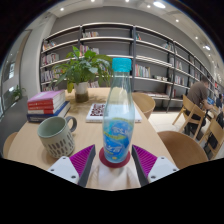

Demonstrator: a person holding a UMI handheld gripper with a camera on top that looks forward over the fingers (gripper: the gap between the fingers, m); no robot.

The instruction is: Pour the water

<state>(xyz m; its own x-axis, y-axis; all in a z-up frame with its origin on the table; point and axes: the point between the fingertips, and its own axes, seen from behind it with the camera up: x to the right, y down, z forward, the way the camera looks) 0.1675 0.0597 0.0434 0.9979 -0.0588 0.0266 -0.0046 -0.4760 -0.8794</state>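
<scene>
Gripper view looks across a wooden table (30, 140) in a library-like room. A clear plastic water bottle (119, 115) with a blue cap stands upright between the gripper (115, 160) fingers, whose magenta pads (82, 158) close against its lower sides; it appears clasped. Its blue label carries print too small to read. A ribbed grey mug (56, 135) sits just beside it, with stacked books (47, 103) and a potted plant (82, 68) beyond.
</scene>
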